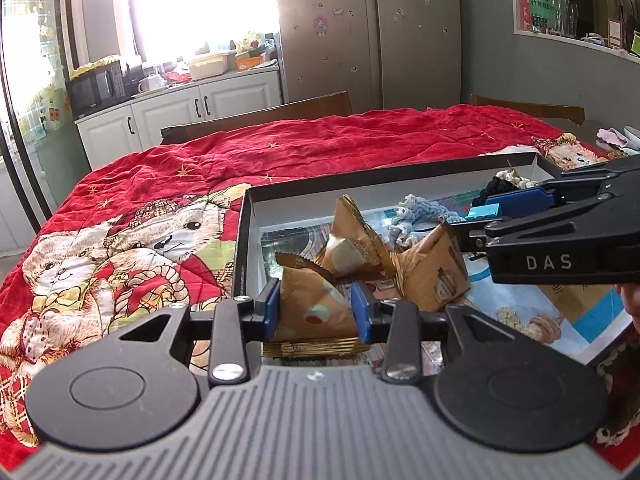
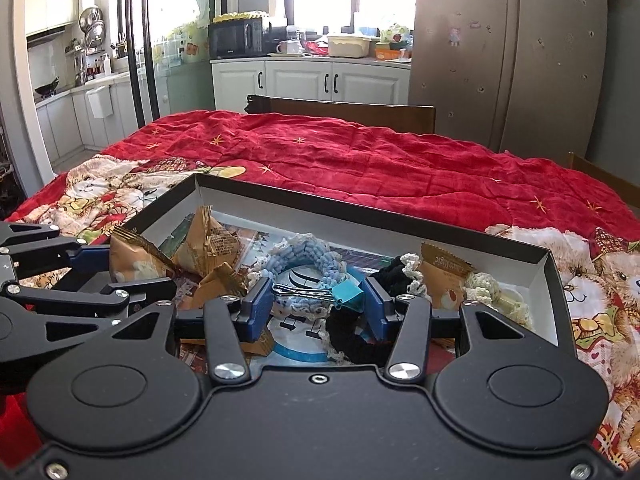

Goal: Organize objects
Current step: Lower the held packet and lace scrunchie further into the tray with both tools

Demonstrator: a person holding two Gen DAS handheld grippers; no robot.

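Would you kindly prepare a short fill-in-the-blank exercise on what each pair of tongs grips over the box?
1. The left tongs grip a brown snack ____.
2. The right tongs grip a teal binder ____.
3. The shallow box lies on a quilt whose main colour is ____.
4. The scrunchie beyond the right tongs is light ____.

Missing words: packet; clip; red; blue

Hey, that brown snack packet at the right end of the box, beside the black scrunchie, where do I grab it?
Take its serrated top seam, coming straight down from above. The snack packet stands tilted with that seam uppermost and free, while the black scrunchie and a cream scrunchie crowd its lower sides.
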